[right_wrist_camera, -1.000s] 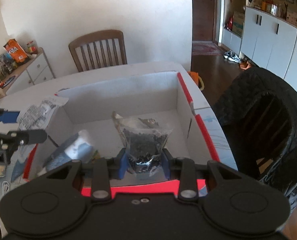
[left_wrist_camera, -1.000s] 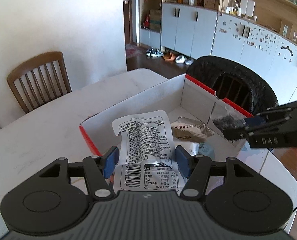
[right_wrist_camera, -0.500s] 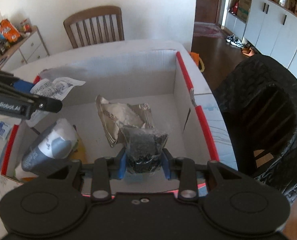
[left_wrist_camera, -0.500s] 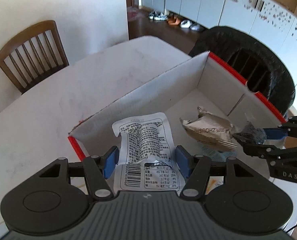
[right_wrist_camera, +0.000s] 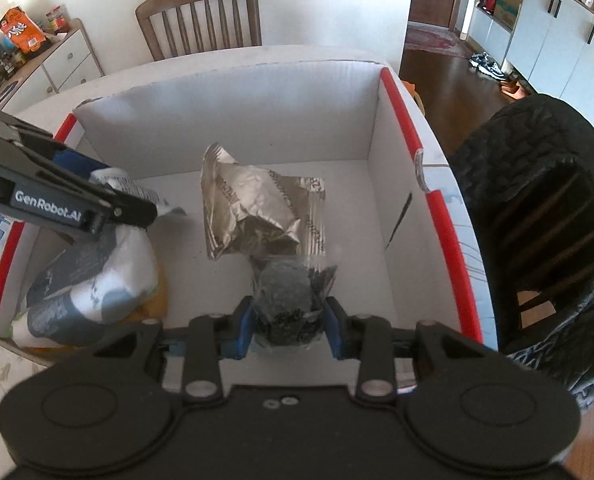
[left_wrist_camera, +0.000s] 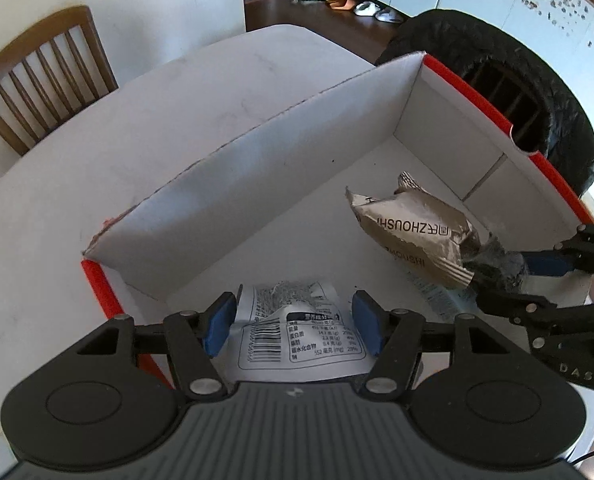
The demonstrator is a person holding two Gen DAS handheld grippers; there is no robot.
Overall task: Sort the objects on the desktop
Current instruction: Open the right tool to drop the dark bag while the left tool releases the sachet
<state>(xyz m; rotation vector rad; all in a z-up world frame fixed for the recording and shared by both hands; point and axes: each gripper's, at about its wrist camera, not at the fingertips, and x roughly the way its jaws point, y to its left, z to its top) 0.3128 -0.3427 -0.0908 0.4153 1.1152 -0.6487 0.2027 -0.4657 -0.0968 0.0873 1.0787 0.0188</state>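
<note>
Left wrist view: the left tongs, opening, straddle a white printed packet low inside the red-rimmed box. The right tongs, also opening, bracket a dark clear-wrapped pouch just beside the silver packet.

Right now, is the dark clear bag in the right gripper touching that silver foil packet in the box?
Touching. In the right wrist view the dark clear bag overlaps the silver foil packet at its lower edge, no gap.
</note>
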